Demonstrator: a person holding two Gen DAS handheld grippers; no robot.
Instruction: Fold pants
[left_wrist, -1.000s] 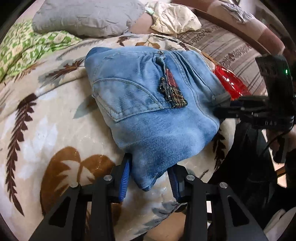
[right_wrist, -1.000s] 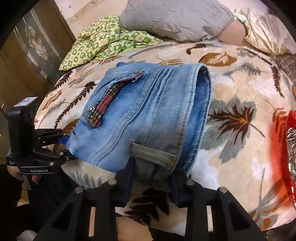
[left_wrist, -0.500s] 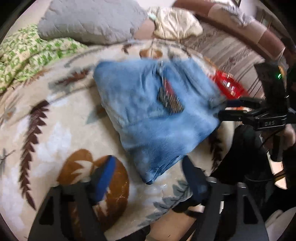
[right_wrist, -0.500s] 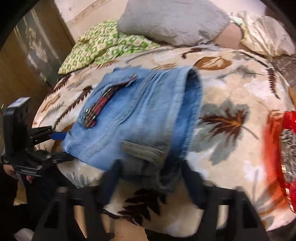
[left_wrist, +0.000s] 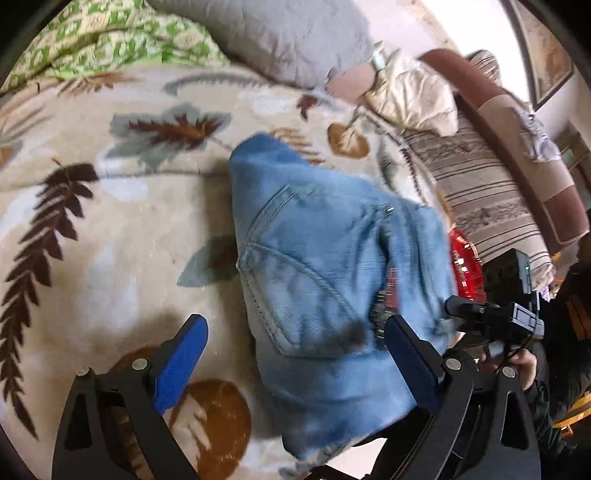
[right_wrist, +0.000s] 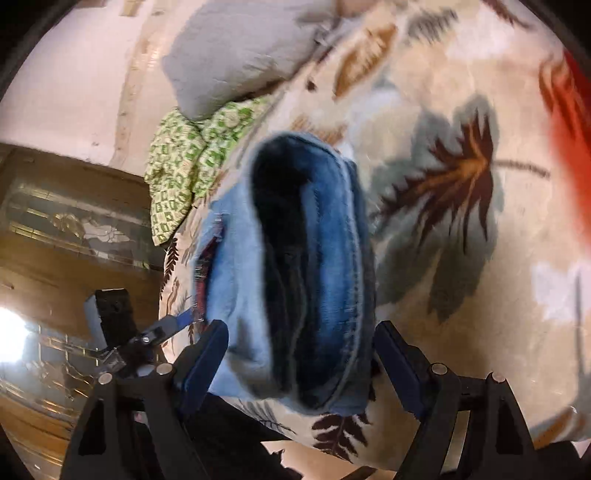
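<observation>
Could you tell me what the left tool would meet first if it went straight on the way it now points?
Most likely the folded jeans: the open left tool already has their near edge between its fingers, untouched. Blur leaves depth uncertain.

The folded light-blue denim pants (right_wrist: 295, 280) are seen end-on upon the cream leaf-patterned fleece blanket (right_wrist: 461, 229). The right gripper (right_wrist: 301, 354), whose blue-padded jaws have just been opening, is held spread around the near end of the bundle. The left gripper (right_wrist: 177, 325) is seen at lower left.
</observation>
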